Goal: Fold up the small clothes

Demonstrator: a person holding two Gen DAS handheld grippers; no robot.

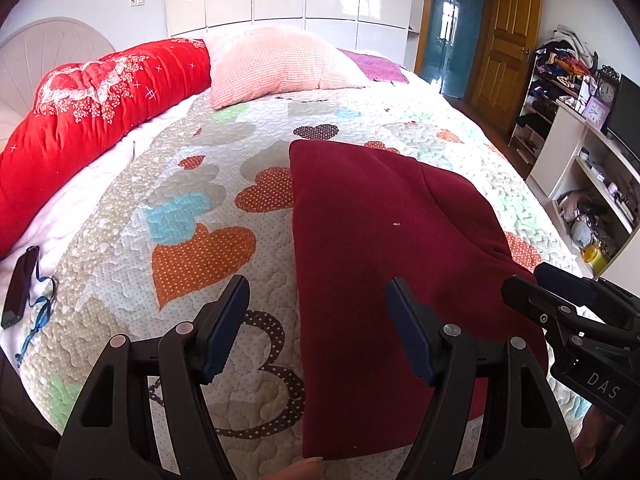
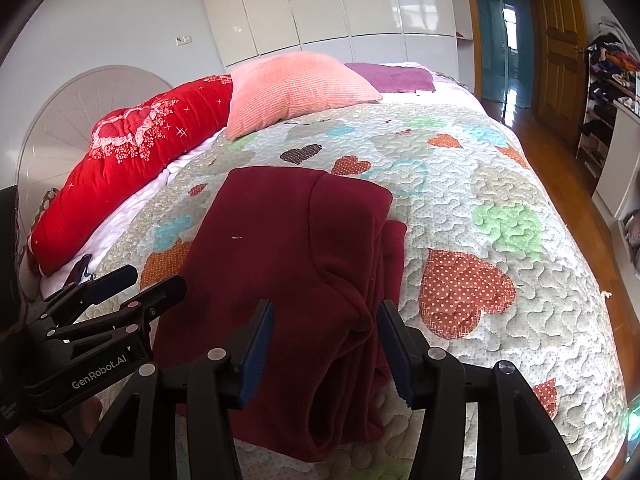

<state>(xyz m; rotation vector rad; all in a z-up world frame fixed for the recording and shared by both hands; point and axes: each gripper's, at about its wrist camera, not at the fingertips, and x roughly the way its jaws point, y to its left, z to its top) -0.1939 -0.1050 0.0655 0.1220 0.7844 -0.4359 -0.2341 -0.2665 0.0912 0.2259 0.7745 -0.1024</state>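
Between the parted fingers of the right gripper (image 2: 326, 344) and beside the wide-spread left gripper (image 1: 318, 322), a folded dark-red fleece garment (image 2: 288, 280) is seen on the heart-patterned quilt (image 2: 500, 264).

maroon garment (image 1: 384, 240) folded on quilt (image 1: 200, 200), left tongs (image 1: 318, 320) agape

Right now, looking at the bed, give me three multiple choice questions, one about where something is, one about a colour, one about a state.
1. Where does the dark red garment lie?
A. on the heart quilt
B. on the floor
C. on the pink pillow

2. What colour is the long bolster beside the pillow?
A. blue
B. bright red
C. grey

3. How is the right gripper?
A. shut on the garment
B. out of view
C. open

Answers: 1 A, quilt shows all around it. 2 B, red with white flowers. 3 C, its fingers stand apart over the cloth; the left gripper is open too.
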